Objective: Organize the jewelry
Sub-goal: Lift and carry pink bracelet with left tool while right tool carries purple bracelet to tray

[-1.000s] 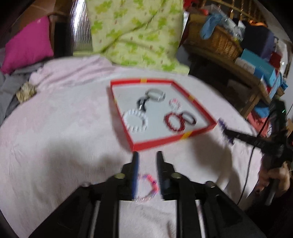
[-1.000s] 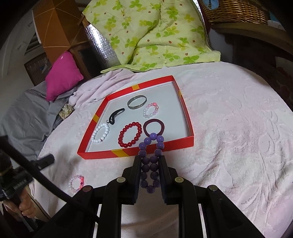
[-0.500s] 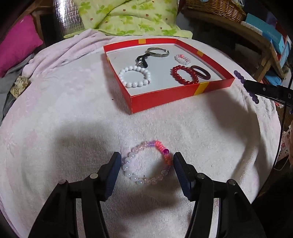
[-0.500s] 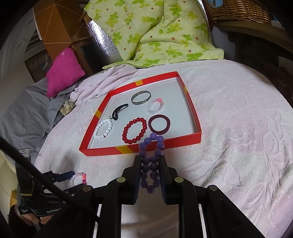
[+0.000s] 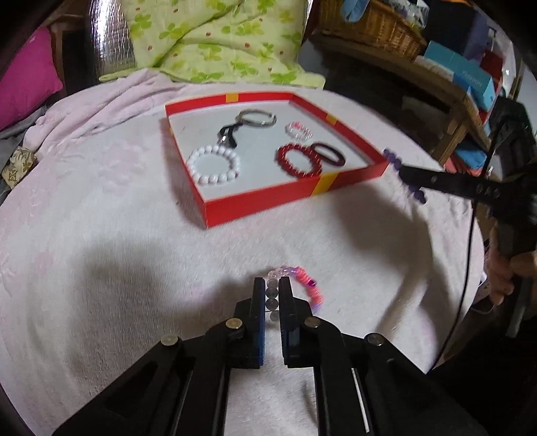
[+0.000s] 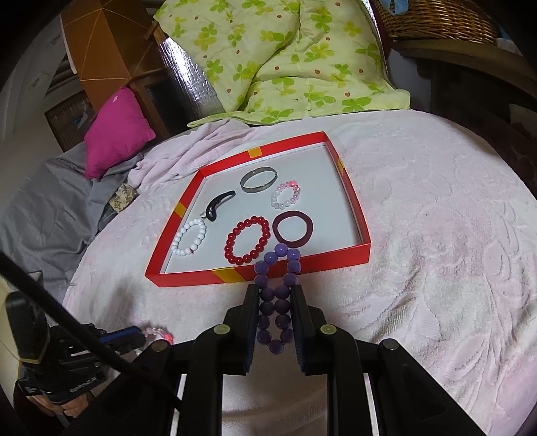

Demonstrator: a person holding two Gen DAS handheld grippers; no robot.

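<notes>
My left gripper (image 5: 272, 283) is shut on a clear-and-pink bead bracelet (image 5: 307, 285), held just over the pink bedspread in front of the red tray (image 5: 261, 203). My right gripper (image 6: 275, 291) is shut on a purple bead bracelet (image 6: 278, 265), held at the tray's near wall (image 6: 302, 263). The tray holds a white bead bracelet (image 6: 189, 236), a red bead bracelet (image 6: 247, 239), a dark red band (image 6: 293, 228), a small pink bead bracelet (image 6: 286, 194), a metal bangle (image 6: 258, 179) and a black clip (image 6: 218, 204). The right gripper also shows in the left wrist view (image 5: 407, 172).
A pink bedspread (image 6: 436, 234) covers the bed. A green floral quilt (image 6: 285, 57) and a magenta pillow (image 6: 117, 130) lie behind the tray. A wicker basket (image 5: 369, 26) and boxes (image 5: 470, 77) stand on shelves at the right.
My left gripper has closed on the clear-and-pink bracelet, which lay between its open fingers half a second ago. The right gripper has stayed at the tray's near wall with the purple bracelet.
</notes>
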